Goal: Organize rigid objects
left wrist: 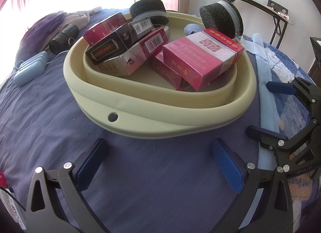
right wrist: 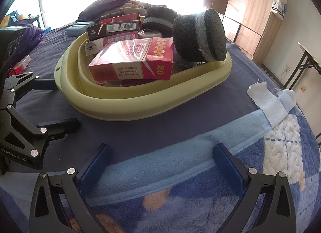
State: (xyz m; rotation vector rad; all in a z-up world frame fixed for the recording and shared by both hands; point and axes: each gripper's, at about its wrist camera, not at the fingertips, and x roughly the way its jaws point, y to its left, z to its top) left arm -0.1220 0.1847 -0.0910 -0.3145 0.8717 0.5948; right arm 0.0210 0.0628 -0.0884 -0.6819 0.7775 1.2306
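While both tools rest low over the bed, we find the left gripper (left wrist: 158,162) spread wide and empty, and the right gripper (right wrist: 163,164) likewise released with nothing between its fingers. The basin (left wrist: 140,120) sits straight ahead of the left gripper and ahead and slightly left of the right one, on the dark sheet (left wrist: 50,112).

Inside it we note a loose heap of boxes: a pink box (left wrist: 202,60) on the side nearer the right tool, tilted across a red box (left wrist: 166,72) beneath it, and a black box (left wrist: 106,49) stacked on a silver box (left wrist: 128,62) farther off. Two foam pucks ride the far rim: one puck (right wrist: 199,36) is tipped on its edge against the rim, the other puck (right wrist: 158,19) lies behind it.

In our judgement the sorting looks nearly done, though one small box (right wrist: 22,64) lies outside, left of the right tool.

Risks we record: the tipped puck could roll off the rim if the basin is nudged; the heap could slide, since the boxes lean on one another; and the soft bedding gives the basin poor footing under any push.
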